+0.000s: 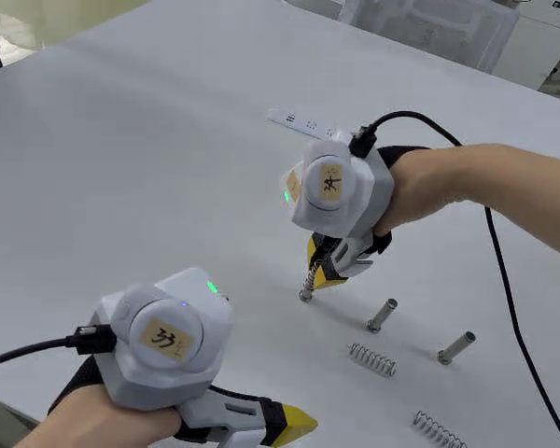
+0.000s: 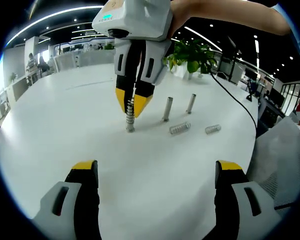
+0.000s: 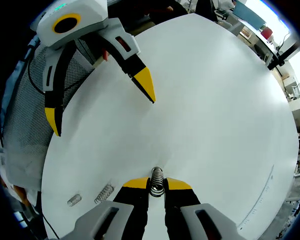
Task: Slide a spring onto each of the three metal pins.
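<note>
My right gripper (image 1: 319,273) points down, shut on a spring (image 3: 157,177) that sits around the top of the leftmost metal pin (image 1: 306,293). That pin (image 2: 130,122) stands upright on the white table. Two more bare pins (image 1: 381,315) (image 1: 455,347) stand to its right. Two loose springs (image 1: 372,359) (image 1: 439,429) lie on the table in front of them, also seen as springs (image 2: 180,128) (image 2: 213,129) in the left gripper view. My left gripper (image 2: 157,167) hangs open near the table's front edge, holding nothing, and faces the right gripper (image 2: 132,102).
A white power strip (image 1: 303,121) lies behind the right gripper. A black cable (image 1: 513,308) runs from that gripper down the right side of the table (image 1: 121,140). The table's front edge is at the lower left.
</note>
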Motion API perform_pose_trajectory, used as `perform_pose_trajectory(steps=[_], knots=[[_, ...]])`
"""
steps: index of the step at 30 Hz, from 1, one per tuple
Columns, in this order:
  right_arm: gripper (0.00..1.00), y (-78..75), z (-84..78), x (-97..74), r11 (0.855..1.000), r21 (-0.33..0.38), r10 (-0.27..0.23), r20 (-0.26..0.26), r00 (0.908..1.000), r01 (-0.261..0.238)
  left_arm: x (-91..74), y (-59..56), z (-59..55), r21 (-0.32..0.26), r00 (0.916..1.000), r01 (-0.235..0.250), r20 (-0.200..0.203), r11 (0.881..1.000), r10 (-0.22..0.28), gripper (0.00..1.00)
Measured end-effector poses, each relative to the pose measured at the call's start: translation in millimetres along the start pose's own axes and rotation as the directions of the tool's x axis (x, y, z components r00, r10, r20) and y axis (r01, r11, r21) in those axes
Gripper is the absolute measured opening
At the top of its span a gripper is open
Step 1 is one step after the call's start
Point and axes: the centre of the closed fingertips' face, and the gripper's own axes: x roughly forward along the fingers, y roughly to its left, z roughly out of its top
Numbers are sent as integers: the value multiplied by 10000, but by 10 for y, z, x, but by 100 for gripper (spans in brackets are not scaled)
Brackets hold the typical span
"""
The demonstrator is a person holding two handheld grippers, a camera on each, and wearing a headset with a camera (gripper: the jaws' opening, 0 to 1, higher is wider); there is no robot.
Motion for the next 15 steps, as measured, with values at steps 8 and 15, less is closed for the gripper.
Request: perform_pose_trajectory(steps=[8,15], knots=[[7,3,-11,67,10000,25,18,-93,10000,-17,-5,3,-15,-41,10000,-7,-18,10000,7,96],[8,0,-17,93,10000,79,26,-85,10000,-25,-7,11,-10,-59,10000,-26,-18,10000,25,96]])
